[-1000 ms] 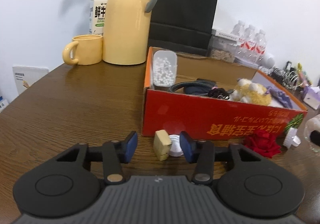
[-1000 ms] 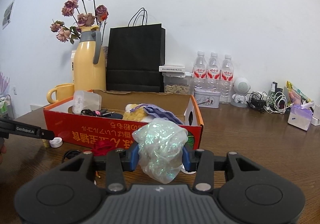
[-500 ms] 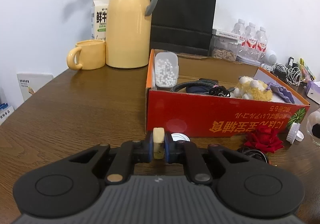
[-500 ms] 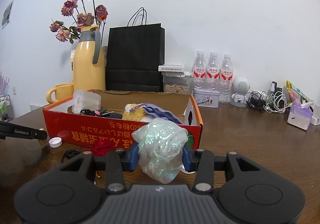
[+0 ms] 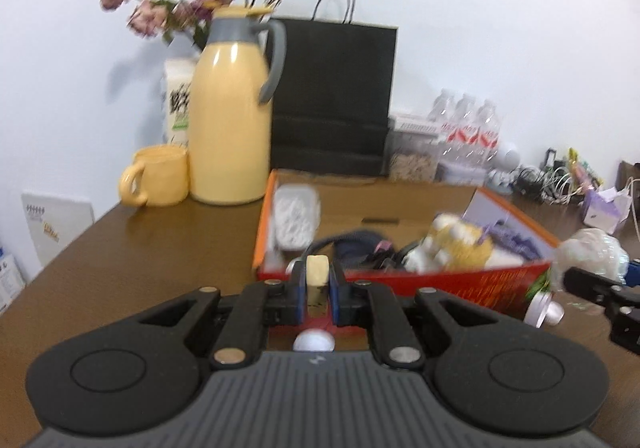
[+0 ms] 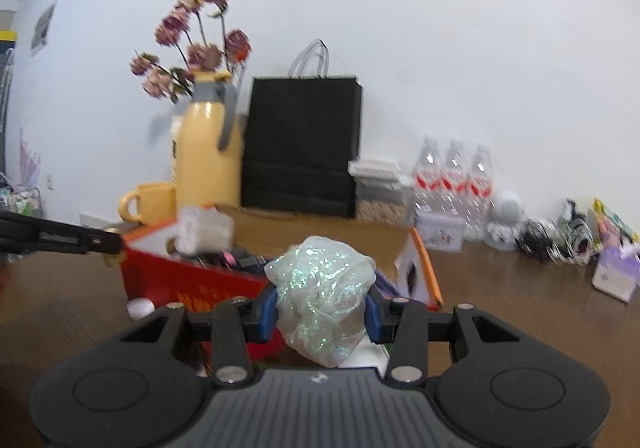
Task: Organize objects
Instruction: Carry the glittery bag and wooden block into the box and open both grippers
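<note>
While both tools are loaded, the entries run as follows, each placed relative to the red cardboard box [image 5: 440, 284].

Item one: small pale yellow block [image 5: 317, 272], possibly an eraser or sponge piece. It is clamped upright between the pads of the left tool [image 5: 317, 294], raised just in front of the box's near wall. It looks light and fairly firm with flat sides, so the present hold across its faces seems sound.

Item two: iridescent crinkled film bundle [image 6: 324, 298], clenched in the right tool [image 6: 322, 312], level with the box's near right corner. It looks very light, soft and springy, probably slippery; hold it across the bulk, since a loose edge could pull free.

Container: box, open-topped. Contents: a clear lidded tub of white beads [image 5: 296, 218] at the far left corner, dark cables [image 5: 360, 248] mid-box, a yellow-and-white plush toy [image 5: 456, 248] and purple knitted fabric [image 5: 516, 238] to the right.

Outside the box: a white cap [image 5: 314, 342] on the desk [image 5: 132, 248] before the near wall; yellow thermos jug [image 5: 232, 128] and mug [image 5: 158, 182] beyond the left end.
</note>
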